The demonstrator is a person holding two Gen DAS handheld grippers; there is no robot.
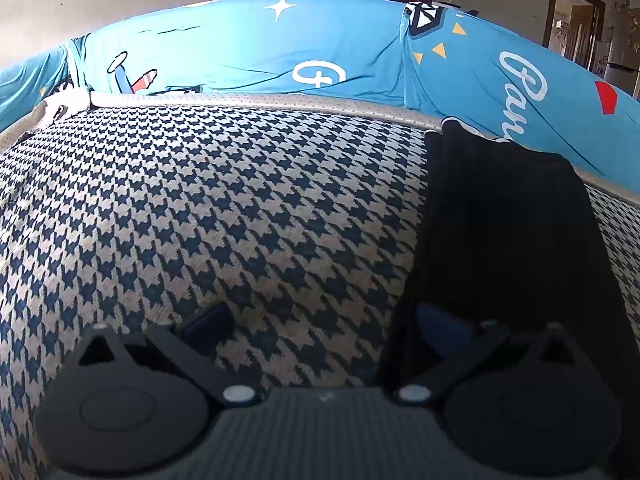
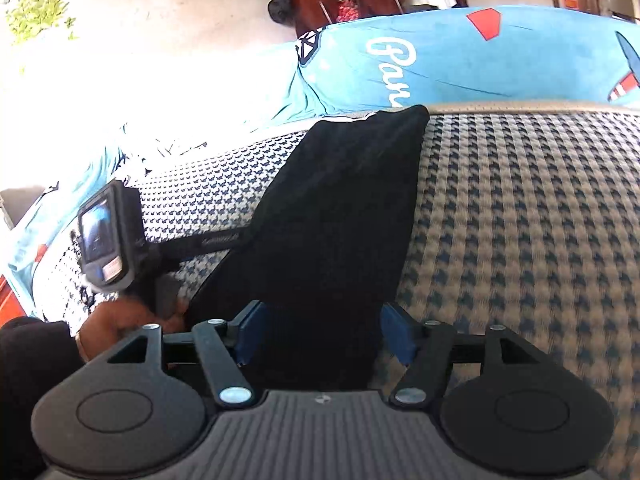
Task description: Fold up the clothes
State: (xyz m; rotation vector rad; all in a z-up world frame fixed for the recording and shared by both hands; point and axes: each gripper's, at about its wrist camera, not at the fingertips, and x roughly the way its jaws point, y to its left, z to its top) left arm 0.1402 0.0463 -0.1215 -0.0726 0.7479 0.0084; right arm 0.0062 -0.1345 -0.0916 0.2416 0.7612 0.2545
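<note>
**Black garment lies lengthwise between the two grippers; right one is astride it**

Left wrist view. Left gripper (image 1: 324,326) low over the houndstooth cushion (image 1: 224,208), fingers spread wide, nothing between them. Left fingertip (image 1: 210,322) sits over bare houndstooth; right fingertip (image 1: 438,326) sits at the near left edge of the black garment (image 1: 504,232). Garment is a narrow dark strip to the right of the claw's centre line, long axis running away from the camera toward the cushion's pale piped edge (image 1: 248,100). Beyond that edge, a blue printed sheet (image 1: 248,52). Open cushion to the left: plenty of room to lay a fold that way.

Right wrist view. Right gripper (image 2: 322,332) also spread apart, one blue pad (image 2: 252,330) on each side of the garment's near end (image 2: 336,216), which passes between the fingers; not pinched yet. Strip tapers away up toward the piped edge. The left hand (image 2: 120,322) with its gripper-mounted camera (image 2: 106,236) shows just left of the garment.

Judgement: right gripper is the better placed to close on the near end; the left needs a small shift rightward. Clear houndstooth to the right too.
</note>
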